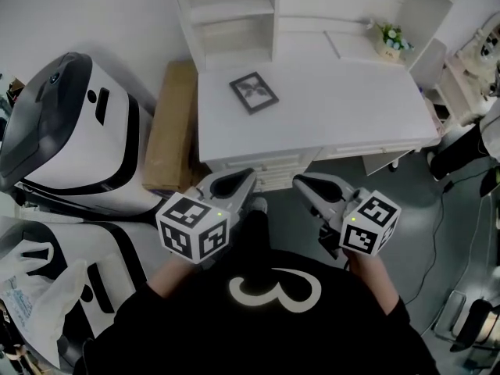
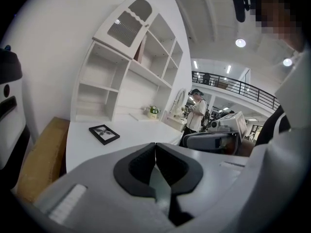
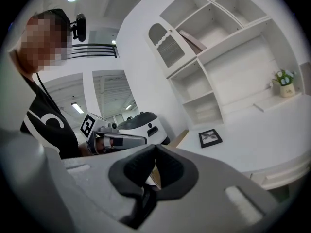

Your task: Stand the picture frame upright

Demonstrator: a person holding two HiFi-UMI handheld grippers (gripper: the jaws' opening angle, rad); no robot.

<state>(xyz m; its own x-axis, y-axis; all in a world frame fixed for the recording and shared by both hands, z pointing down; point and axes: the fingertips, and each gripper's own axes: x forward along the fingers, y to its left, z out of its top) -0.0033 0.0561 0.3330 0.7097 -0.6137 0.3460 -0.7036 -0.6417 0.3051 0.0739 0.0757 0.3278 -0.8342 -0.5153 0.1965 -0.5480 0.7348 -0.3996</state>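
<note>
Reach | left hand-held gripper [image 1: 248, 176] and right hand-held gripper [image 1: 300, 181] were closed, empty | picture frame [image 1: 254, 92] lay flat (well ahead) | should open, pinch one edge, tilt up.

The picture frame [image 1: 254, 92] is showing black edging around a grey print. The desk [image 1: 351, 108] is presenting white. The left gripper [image 1: 246, 176] and right gripper [image 1: 303, 184] are displaying grey shells with black-and-white square markers.

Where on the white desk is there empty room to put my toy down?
The desk is bare from the picture frame right to its far edge, and along the front. The flower pot takes only the back right ledge. Left of the desk it is crowded: a cardboard box and big white machines.
</note>
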